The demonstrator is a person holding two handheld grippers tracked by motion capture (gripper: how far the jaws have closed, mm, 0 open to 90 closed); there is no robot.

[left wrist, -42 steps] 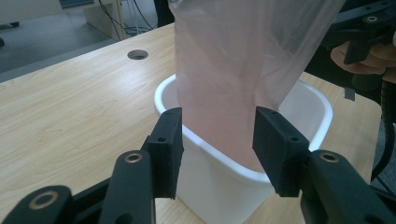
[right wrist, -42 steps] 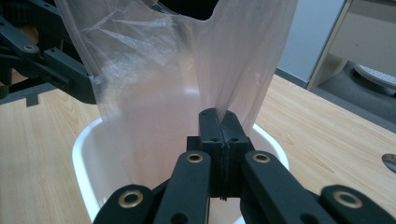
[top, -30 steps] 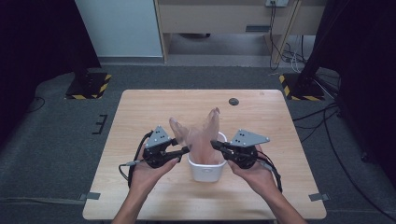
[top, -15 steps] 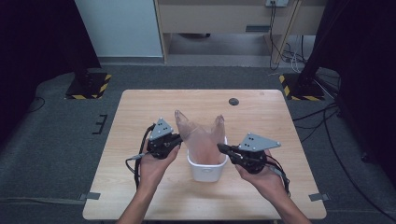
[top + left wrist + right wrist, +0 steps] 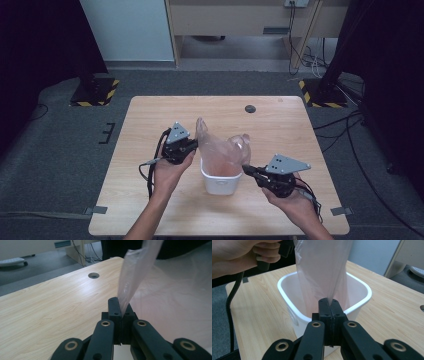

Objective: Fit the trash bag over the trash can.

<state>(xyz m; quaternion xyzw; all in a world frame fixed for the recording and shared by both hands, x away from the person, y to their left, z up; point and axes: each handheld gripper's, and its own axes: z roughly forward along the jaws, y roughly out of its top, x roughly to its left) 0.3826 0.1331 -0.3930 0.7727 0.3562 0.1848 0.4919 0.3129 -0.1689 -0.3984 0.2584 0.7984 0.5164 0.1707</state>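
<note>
- the table (image 5: 150,125) is light wood, with a small dark round hole (image 5: 250,108) toward 12 o'clock near its far edge.
- the white bin (image 5: 220,181) stands near the table's middle, toward the person's side, with its mouth open upward; in the right gripper view its rim (image 5: 287,280) curves round just beyond the jaws.
- the thin translucent bag (image 5: 220,150) hangs into the bin, and its upper part rises above the rim in two peaks, one at 11 o'clock and one at 1 o'clock from the bin's centre.
- the left gripper (image 5: 192,145) sits at about 10 o'clock from the bin, jaws clenched on the left edge of the bag; in its own view (image 5: 121,312) the film rises straight out from between the closed jaws.
- the right gripper (image 5: 248,170) sits at about 3 o'clock from the bin, lower and nearer the rim, jaws also pinched on the film (image 5: 329,307).
- the relation that counts: the bag's mouth runs across the bin from one gripper to the other, so, as a judgement, spreading it over the rim calls for pulling apart and down; the right gripper looks nearer the rim.
</note>
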